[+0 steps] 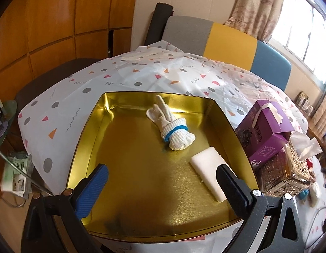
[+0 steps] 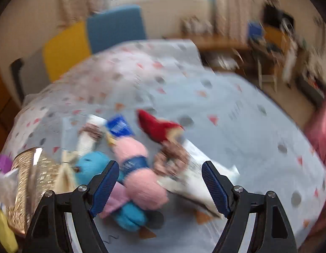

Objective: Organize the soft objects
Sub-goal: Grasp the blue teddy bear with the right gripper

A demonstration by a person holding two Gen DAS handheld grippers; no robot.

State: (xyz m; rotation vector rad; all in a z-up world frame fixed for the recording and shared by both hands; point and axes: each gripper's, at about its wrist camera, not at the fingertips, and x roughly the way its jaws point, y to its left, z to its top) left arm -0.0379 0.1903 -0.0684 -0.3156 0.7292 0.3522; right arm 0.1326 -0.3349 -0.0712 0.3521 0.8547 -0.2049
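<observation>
Soft toys, blurred, lie under my wide right tongs; left tongs wide, sponge at 3 o'clock in tin.

— Any lettering legible anywhere?
— Only on the purple box, at about three o'clock in the left wrist view: pale printing across its front face and a small white mark low on its side, too small and warped to read.
— And in the right wrist view?
— All smeared by blur. Pale marks on the blue packet, near nine o'clock of centre, unreadable. No word or number made out.
</observation>
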